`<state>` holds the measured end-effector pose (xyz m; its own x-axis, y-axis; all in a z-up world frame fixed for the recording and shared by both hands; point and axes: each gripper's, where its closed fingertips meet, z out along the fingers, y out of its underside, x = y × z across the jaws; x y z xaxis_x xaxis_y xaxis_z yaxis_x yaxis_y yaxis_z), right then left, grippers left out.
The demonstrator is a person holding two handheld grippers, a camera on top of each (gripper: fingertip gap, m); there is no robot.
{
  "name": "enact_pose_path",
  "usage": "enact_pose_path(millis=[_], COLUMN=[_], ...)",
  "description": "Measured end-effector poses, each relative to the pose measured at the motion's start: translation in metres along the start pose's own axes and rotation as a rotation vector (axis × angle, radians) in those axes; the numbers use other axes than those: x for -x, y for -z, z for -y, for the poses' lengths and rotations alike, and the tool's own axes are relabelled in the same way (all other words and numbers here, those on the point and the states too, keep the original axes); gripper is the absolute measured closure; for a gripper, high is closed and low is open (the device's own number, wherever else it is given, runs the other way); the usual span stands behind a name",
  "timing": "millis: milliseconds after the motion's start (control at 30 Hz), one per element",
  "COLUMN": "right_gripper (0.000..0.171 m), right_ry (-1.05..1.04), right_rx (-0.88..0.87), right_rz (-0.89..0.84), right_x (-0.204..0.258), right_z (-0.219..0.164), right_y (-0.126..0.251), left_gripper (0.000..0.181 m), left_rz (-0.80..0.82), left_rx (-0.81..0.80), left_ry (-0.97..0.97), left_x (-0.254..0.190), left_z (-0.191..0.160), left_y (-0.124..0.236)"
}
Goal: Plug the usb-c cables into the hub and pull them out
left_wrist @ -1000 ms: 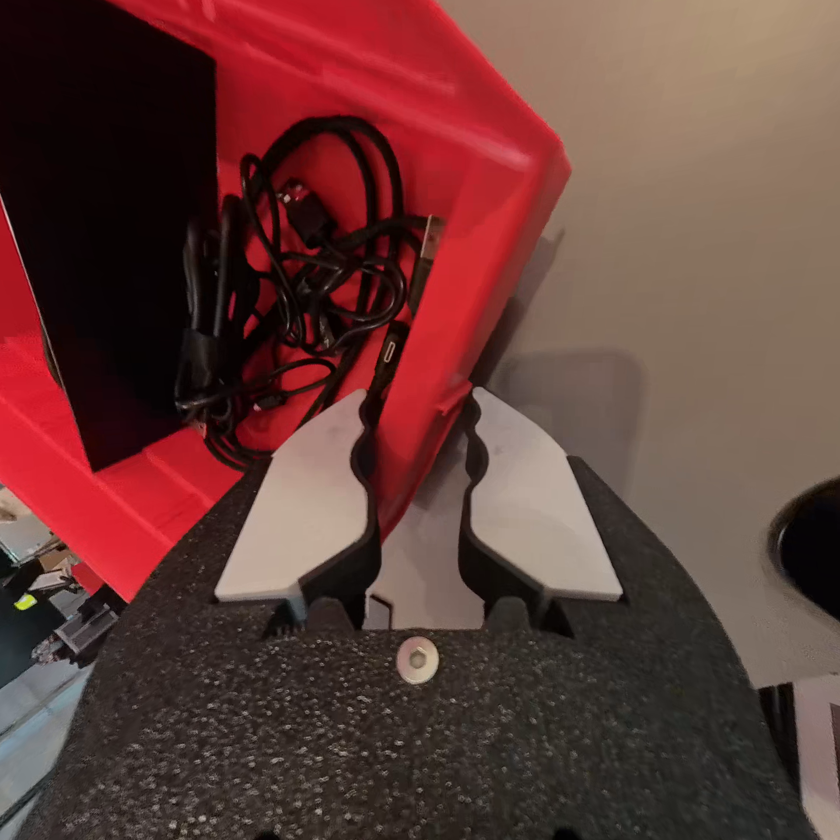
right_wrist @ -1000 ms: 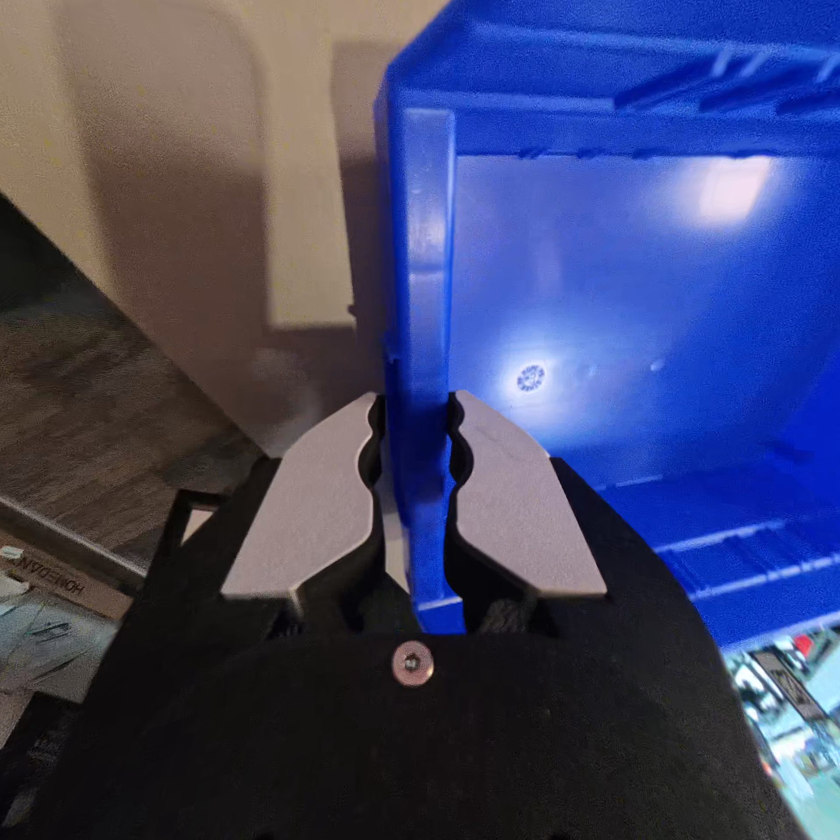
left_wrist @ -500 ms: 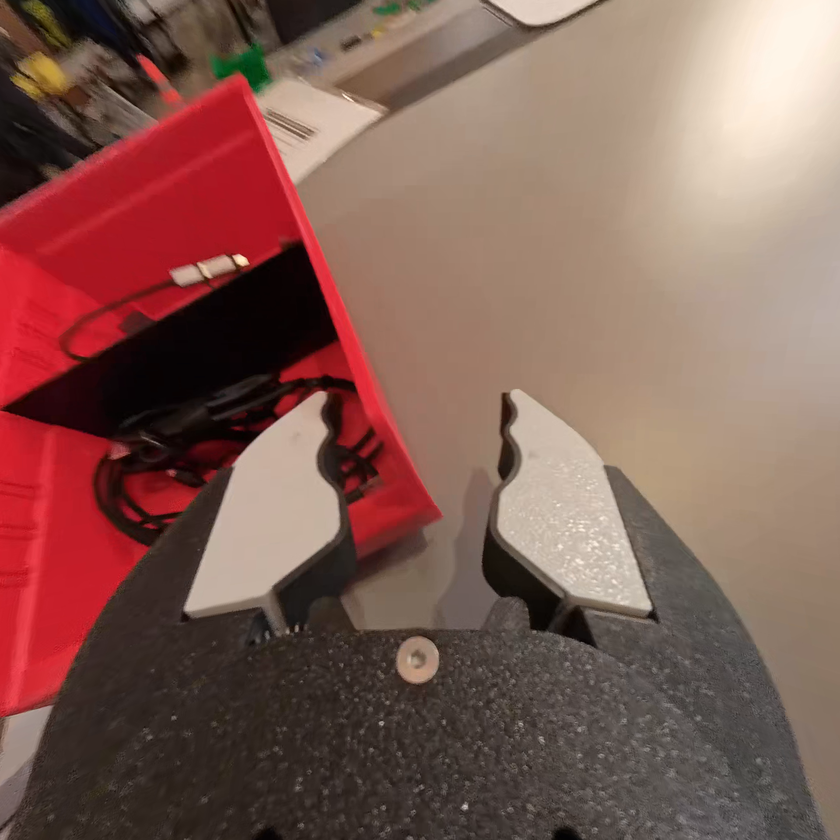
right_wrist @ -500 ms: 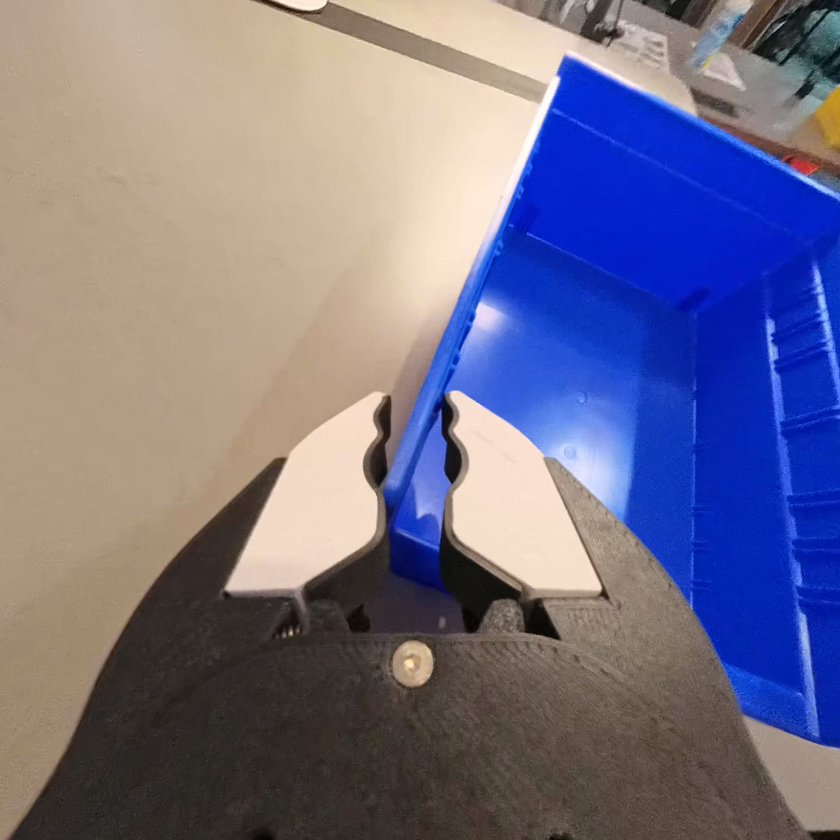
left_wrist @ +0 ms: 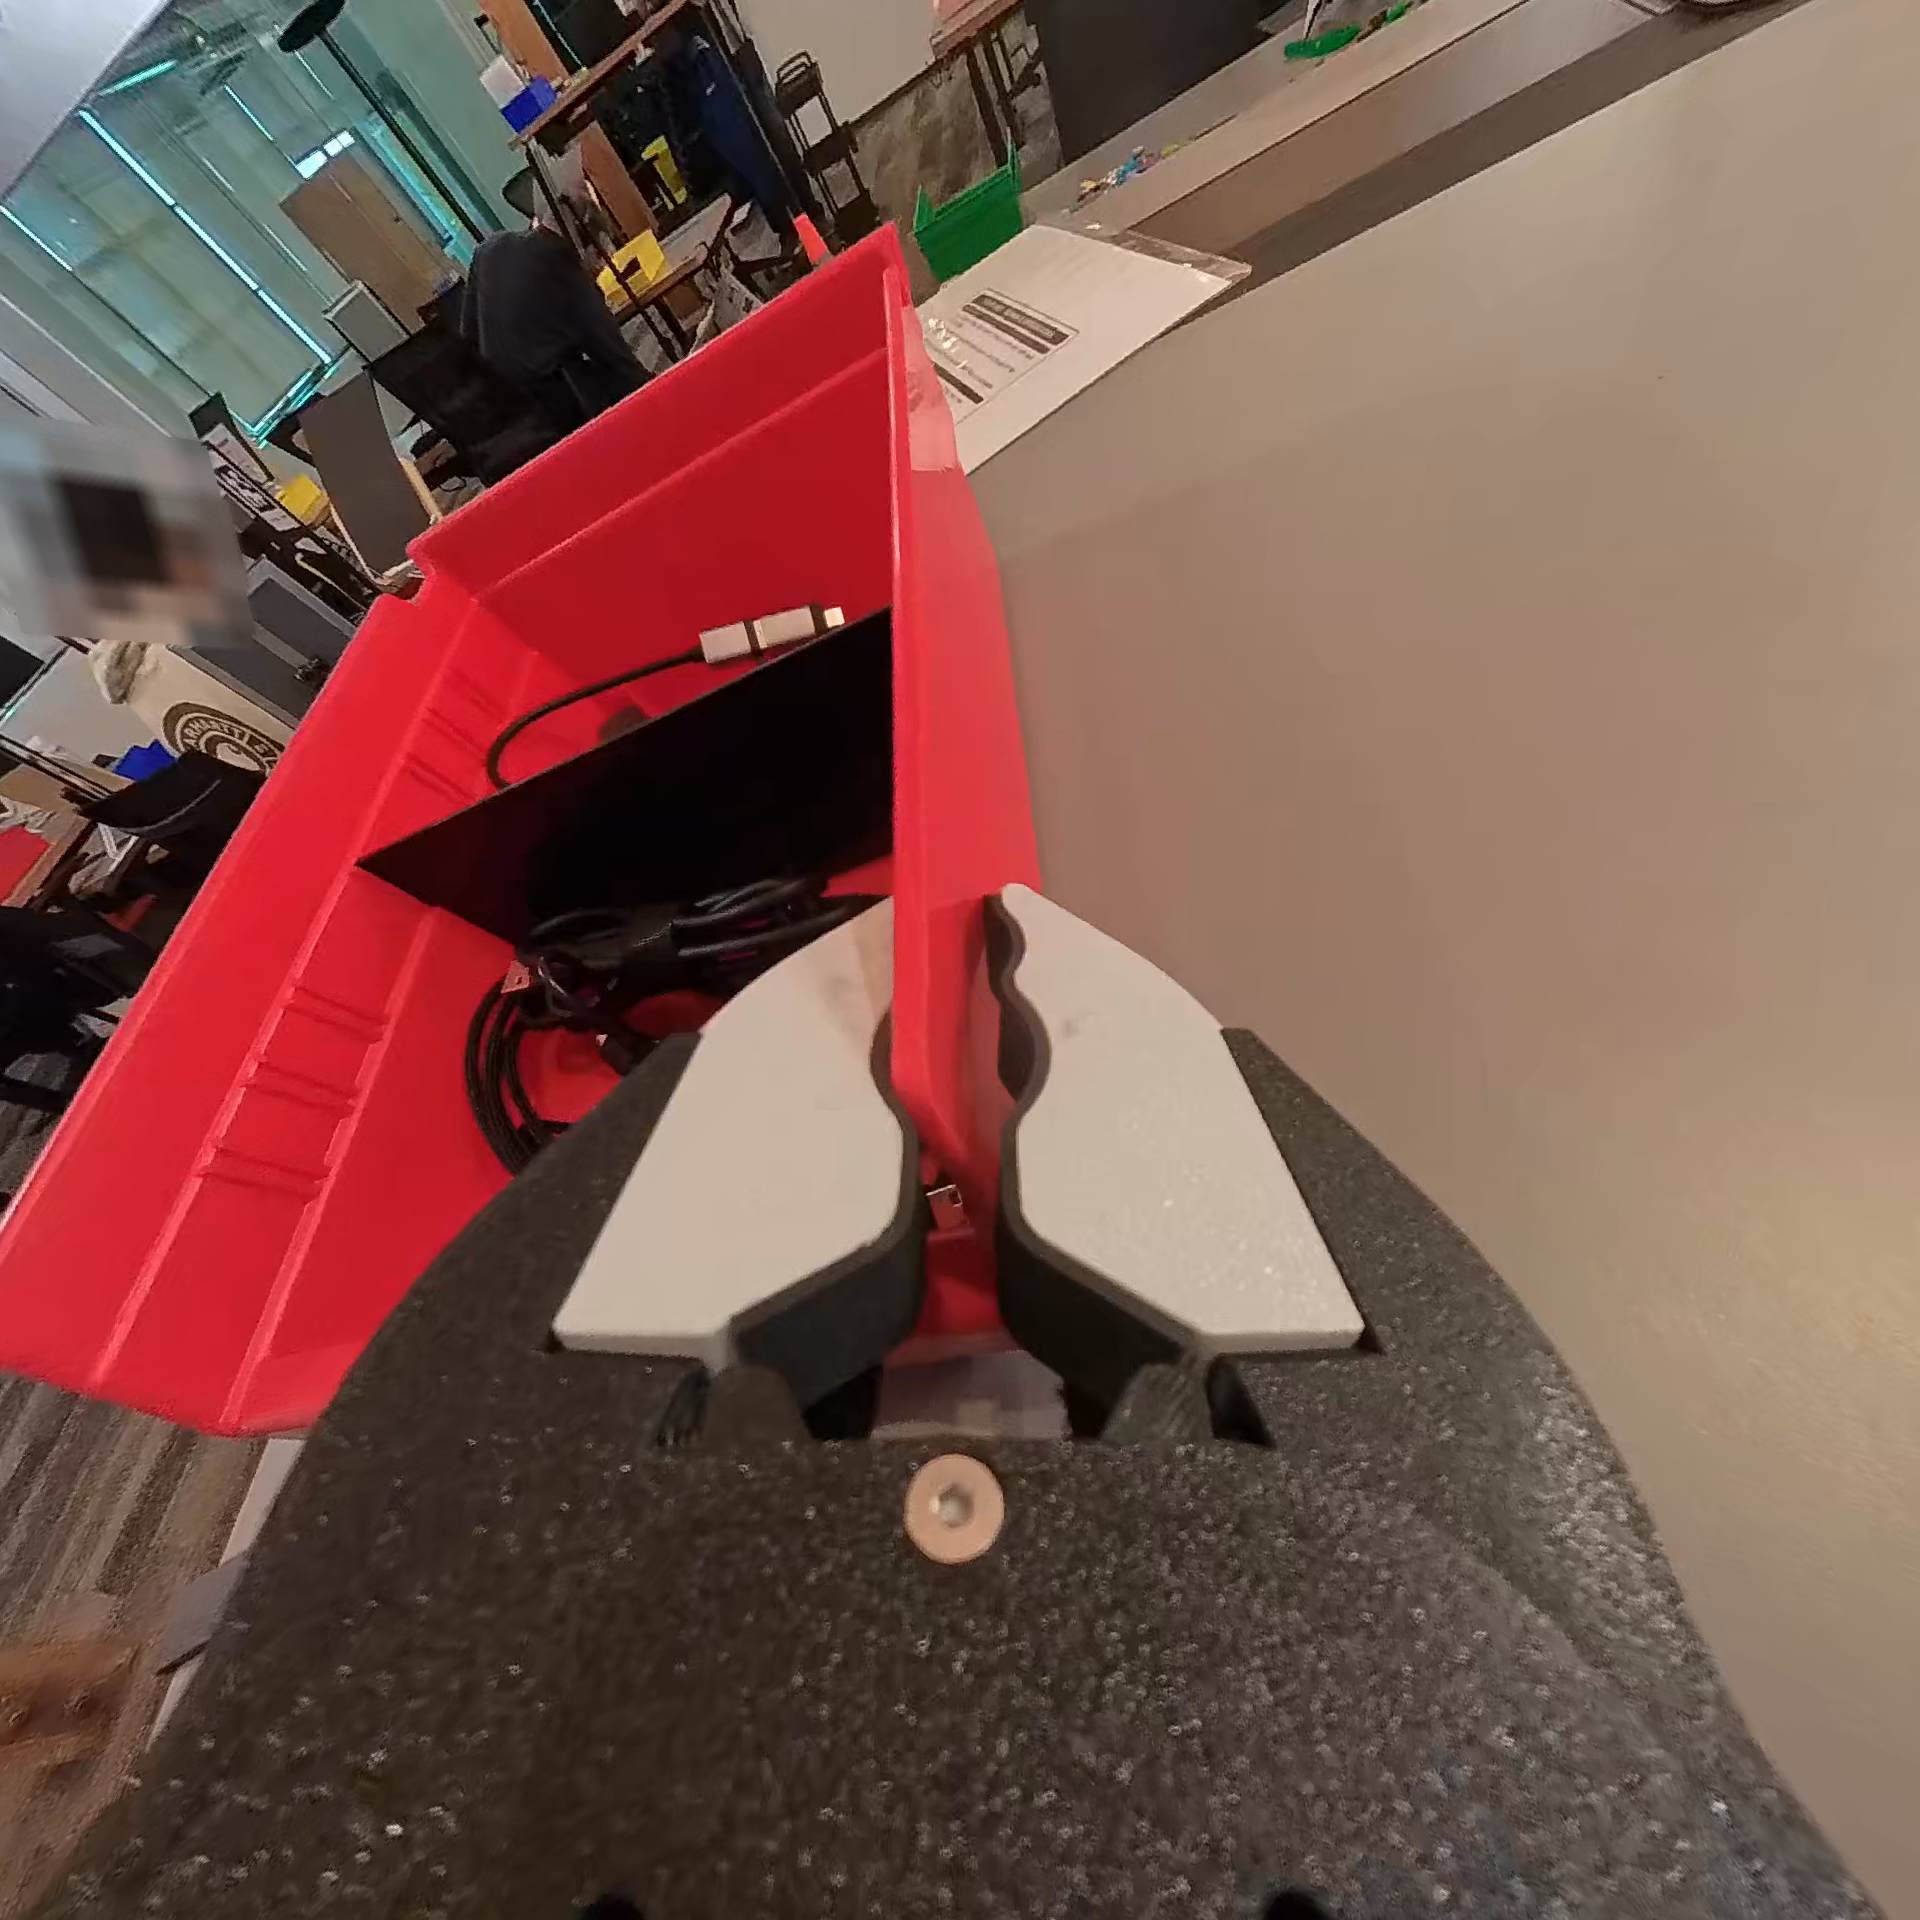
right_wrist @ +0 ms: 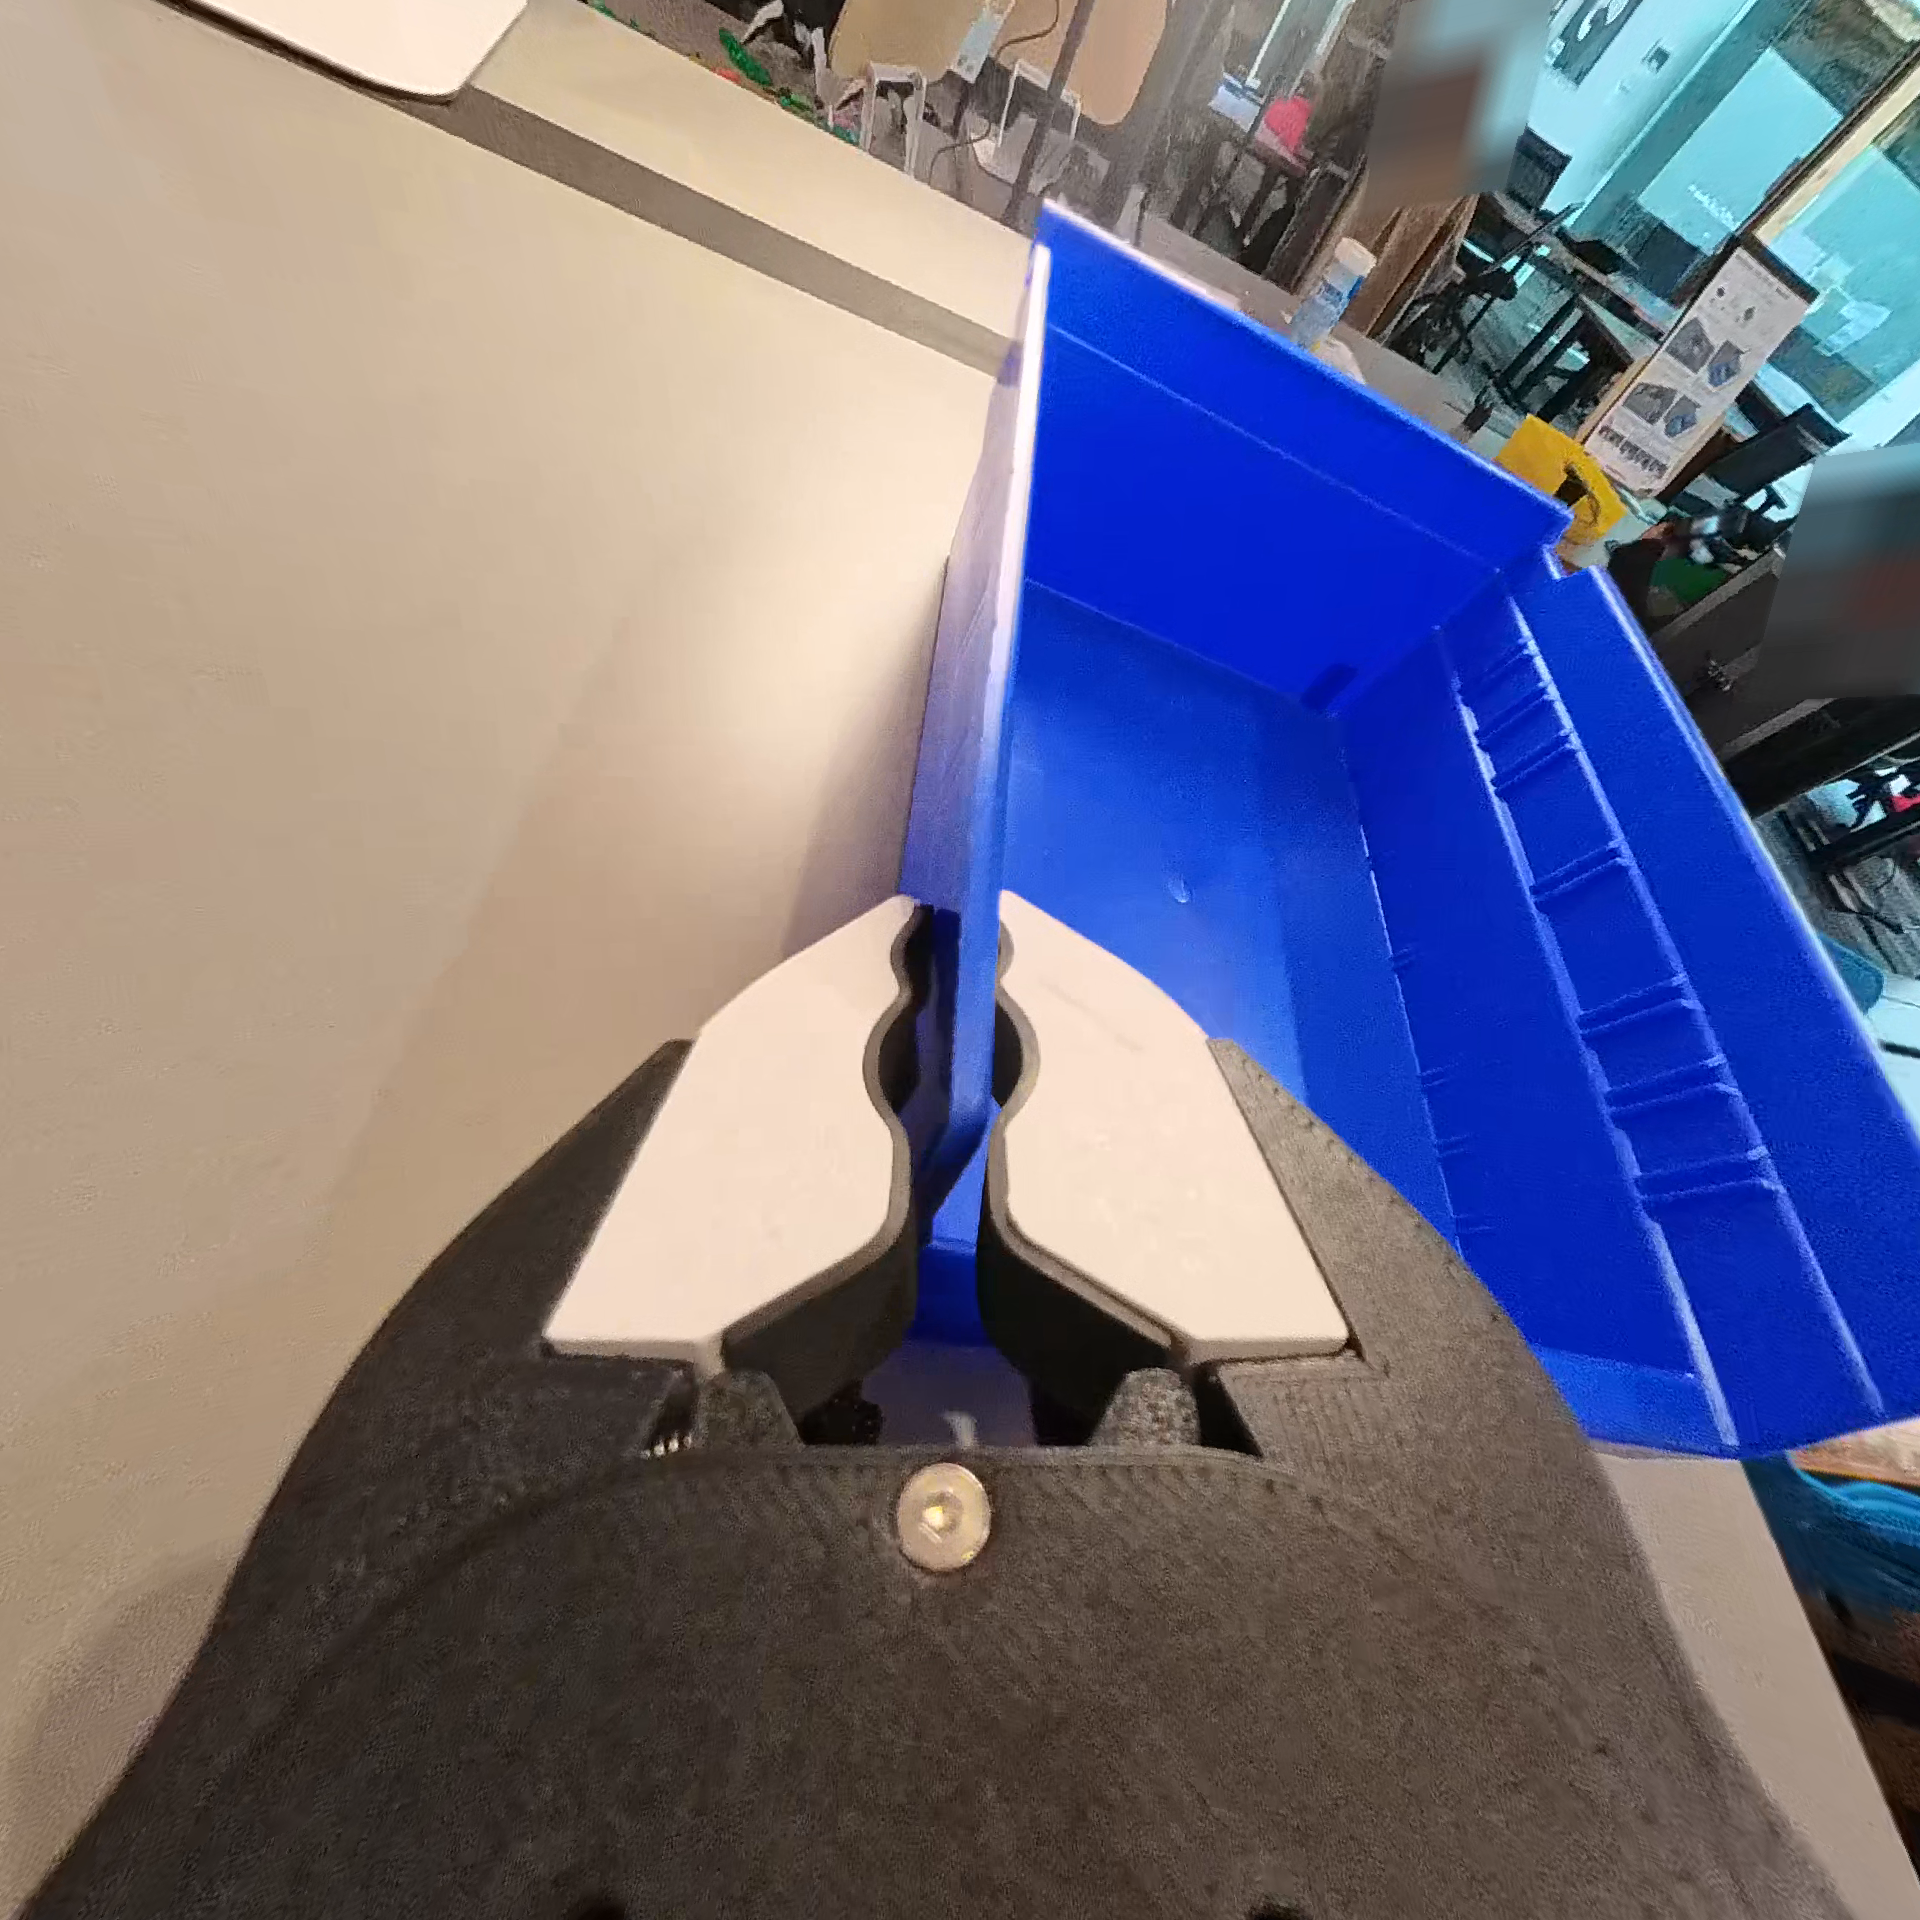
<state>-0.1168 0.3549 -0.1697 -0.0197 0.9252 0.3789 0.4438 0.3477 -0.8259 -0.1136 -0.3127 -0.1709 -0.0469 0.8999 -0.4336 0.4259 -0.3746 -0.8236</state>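
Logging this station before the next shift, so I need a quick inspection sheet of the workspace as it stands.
Surface: beige tabletop, bare between the bins.
Job's things: black cables bundled in the red bin in front of a black divider; silver connector on a cable behind it. Hub not identifiable.
Clutter: printed sheet beyond the red bin; blue bin empty.
Grippers: left gripper shut on the red bin's side wall; right gripper shut on the blue bin's side wall.
Cables: tangled, none plugged in visibly.
Surroundings: office desks, chairs, glass walls.
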Motion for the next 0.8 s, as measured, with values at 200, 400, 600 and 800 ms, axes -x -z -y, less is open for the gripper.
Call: enact_pose_path(millis=[200,400,600,800], right_gripper=[0.164,0.163,0.163,0.164], right_ry=[-0.010,0.033,0.033,0.033], right_rx=[-0.009,-0.033,-0.038,-0.037], right_rz=[-0.008,-0.028,0.026,0.063], right_x=[-0.012,-0.020,-0.025,-0.026], right_z=[0.005,0.009,0.008,0.007], right_y=[-0.021,-0.035,-0.040,-0.040], left_gripper=[0.173,0.173,0.173,0.173], left_rz=[-0.012,-0.022,-0.055,-0.057], left_rx=[0.001,-0.001,-0.008,-0.013], left_ry=[0.004,0.002,-0.003,-0.003], left_x=[0.007,0.016,0.026,0.030], left_z=[-0.001,-0.002,-0.005,-0.004], left_y=[-0.005,-0.014,-0.023,-0.028])
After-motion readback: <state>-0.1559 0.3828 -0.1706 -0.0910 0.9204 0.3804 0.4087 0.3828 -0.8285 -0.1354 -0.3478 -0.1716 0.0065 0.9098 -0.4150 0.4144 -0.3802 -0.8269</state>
